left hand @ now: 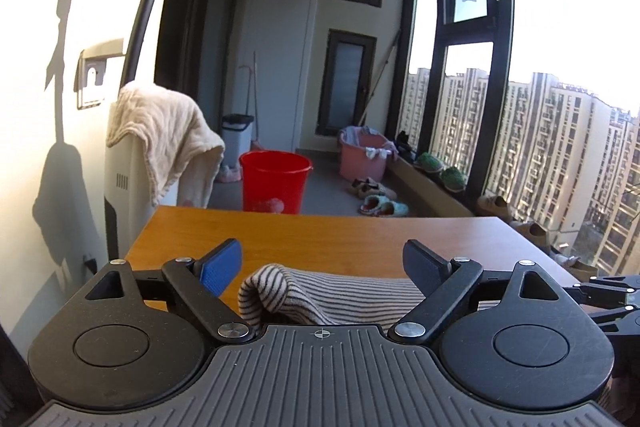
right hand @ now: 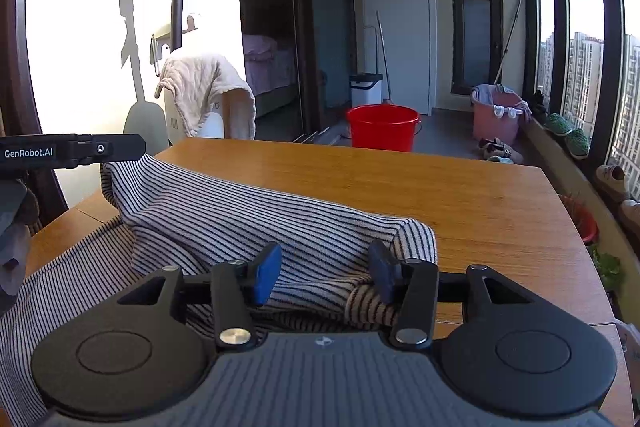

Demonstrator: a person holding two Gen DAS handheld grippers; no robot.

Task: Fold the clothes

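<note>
The black-and-white striped knit garment (right hand: 224,223) lies bunched on the near wooden table (right hand: 460,195), folding barely begun; left gripper (left hand: 320,261) released, right gripper (right hand: 326,267) half-spread over cloth, grasp unclear.

A striped garment (right hand: 248,223) lies rumpled across the wooden table (right hand: 460,195). The right gripper (right hand: 326,269) straddles a bunched fold of it, jaws partly apart (pad contact unclear). The left gripper (right hand: 120,149) reaches in at the cloth's raised far-left corner.
</note>
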